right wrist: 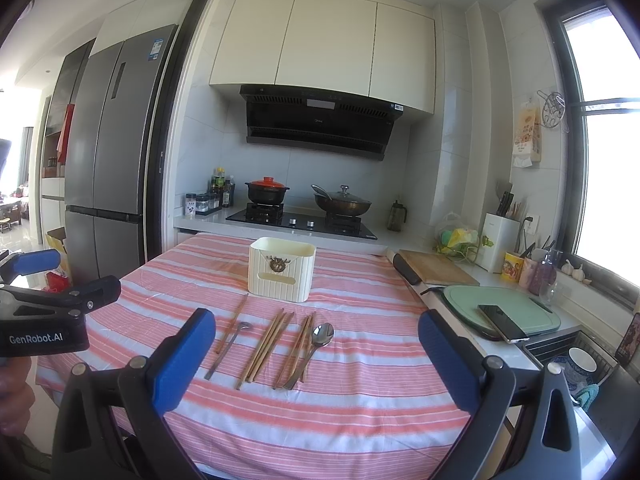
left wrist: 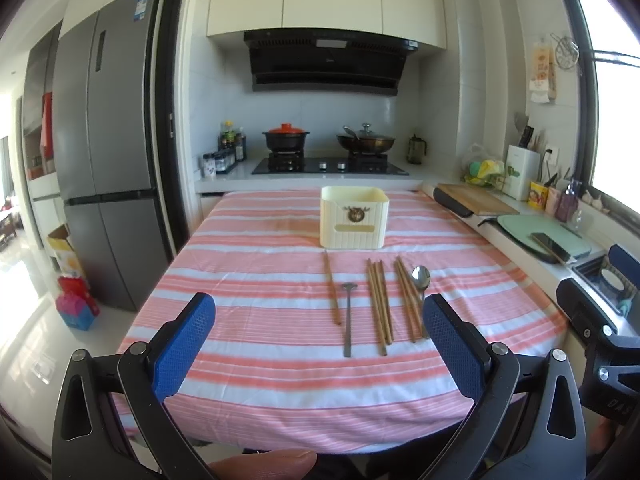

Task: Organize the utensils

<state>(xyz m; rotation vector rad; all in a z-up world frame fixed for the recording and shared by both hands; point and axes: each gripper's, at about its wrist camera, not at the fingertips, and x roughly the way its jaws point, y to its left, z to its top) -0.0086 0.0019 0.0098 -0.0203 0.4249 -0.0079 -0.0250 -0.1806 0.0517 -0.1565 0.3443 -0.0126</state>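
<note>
The left gripper is seen held above the near edge of the surface, its blue pads spread wide with nothing between them. The right gripper is likewise held spread wide and empty, above the near part of the same surface, which is covered by a pink-and-white striped cloth.

The utensils are laid out in a row on the cloth, ahead of both grippers, all lying roughly lengthwise toward the far edge. From left to right are noted: a single wooden chopstick; a small metal spoon with a long thin handle, just beside it; a bundle of wooden chopsticks, lying touching one another; a second group of chopsticks; and a larger metal spoon, its bowl toward the far side and its handle lying against that second group.

A cream ribbed holder is seen standing upright behind the row, near the far tip of the single chopstick. No utensil is seen projecting above its rim.

A fingertip is visible at the bottom edge of the left wrist view.
</note>
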